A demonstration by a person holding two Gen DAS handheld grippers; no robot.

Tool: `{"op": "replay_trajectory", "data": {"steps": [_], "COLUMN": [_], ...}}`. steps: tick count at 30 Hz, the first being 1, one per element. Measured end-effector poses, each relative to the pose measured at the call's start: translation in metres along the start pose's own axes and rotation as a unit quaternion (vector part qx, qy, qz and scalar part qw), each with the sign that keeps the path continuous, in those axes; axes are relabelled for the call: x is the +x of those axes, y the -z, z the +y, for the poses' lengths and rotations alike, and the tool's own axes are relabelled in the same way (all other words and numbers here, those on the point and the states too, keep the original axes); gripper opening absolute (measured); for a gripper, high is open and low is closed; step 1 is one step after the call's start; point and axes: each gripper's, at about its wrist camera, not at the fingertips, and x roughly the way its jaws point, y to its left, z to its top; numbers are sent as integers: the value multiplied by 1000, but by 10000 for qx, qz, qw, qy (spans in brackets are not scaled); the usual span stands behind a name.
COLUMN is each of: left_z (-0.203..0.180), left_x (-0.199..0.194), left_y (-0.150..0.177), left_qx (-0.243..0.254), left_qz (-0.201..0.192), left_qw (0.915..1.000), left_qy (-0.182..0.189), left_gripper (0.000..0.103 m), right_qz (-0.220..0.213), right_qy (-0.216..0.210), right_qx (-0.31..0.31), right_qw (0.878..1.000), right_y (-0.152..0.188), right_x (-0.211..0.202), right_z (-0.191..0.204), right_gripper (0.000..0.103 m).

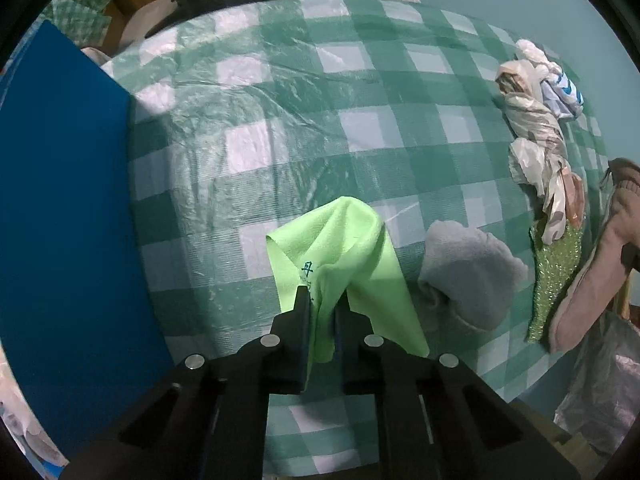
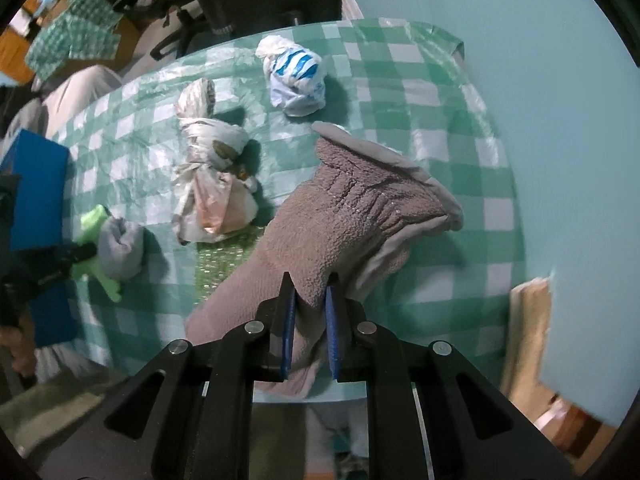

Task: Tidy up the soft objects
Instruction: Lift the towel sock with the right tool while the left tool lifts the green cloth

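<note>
1. We have the left gripper (image 1: pixel 323 300) clamped on a lime-green cloth (image 1: pixel 344 248); the cloth is pinched between the two fingers and its free part rises in a fold just ahead of the tips, with dark printed characters near the left finger.
2. We have the right gripper (image 2: pixel 310 294) clamped on a brown fleece glove (image 2: pixel 320 232); the glove runs from between the fingers forward and to the right, its gathered cuff with a pale grey lining at the far end.
3. Just right of the green cloth, from the left wrist, a rolled grey sock (image 1: pixel 470 276) lies on the green-and-white checked tablecloth (image 1: pixel 304 120); we cannot tell whether the two touch.
4. Left of the left gripper stands a blue box (image 1: pixel 68 216), its flat face filling that side of the view.
5. Ahead and left of the right gripper, a green sparkly fabric (image 2: pixel 224 256) lies partly under the glove.
6. Beyond it sits a knotted beige plastic bag (image 2: pixel 212 168).
7. Farther still, ahead of the right gripper, sits a knotted white bag with blue print (image 2: pixel 296 76).
8. To the right of the right gripper, a pale teal wall (image 2: pixel 560 120) borders the table.
</note>
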Motion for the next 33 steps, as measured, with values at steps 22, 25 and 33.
{"op": "replay_trajectory", "data": {"steps": [22,25,33], "left_z": [6,7,5], "left_x": [-16,-22,-4], "left_y": [14,10,3], "left_qx": [-541,-637,-921], "left_qz": [-62,-30,111], "left_qw": [9984,9979,9957], "left_qy": [-117,-64,-53], "left_gripper": [69,78,80], "right_qz": [336,376,525], "right_qy": [-424,-464,-416], "right_qx": [1620,1699,1632], "right_qw": [9853,9836,9843], "right_y": [-19,-21,-30], "right_x": [37,44,60], "right_z": [-53,-55,-53], "right_gripper": [68,68,69]}}
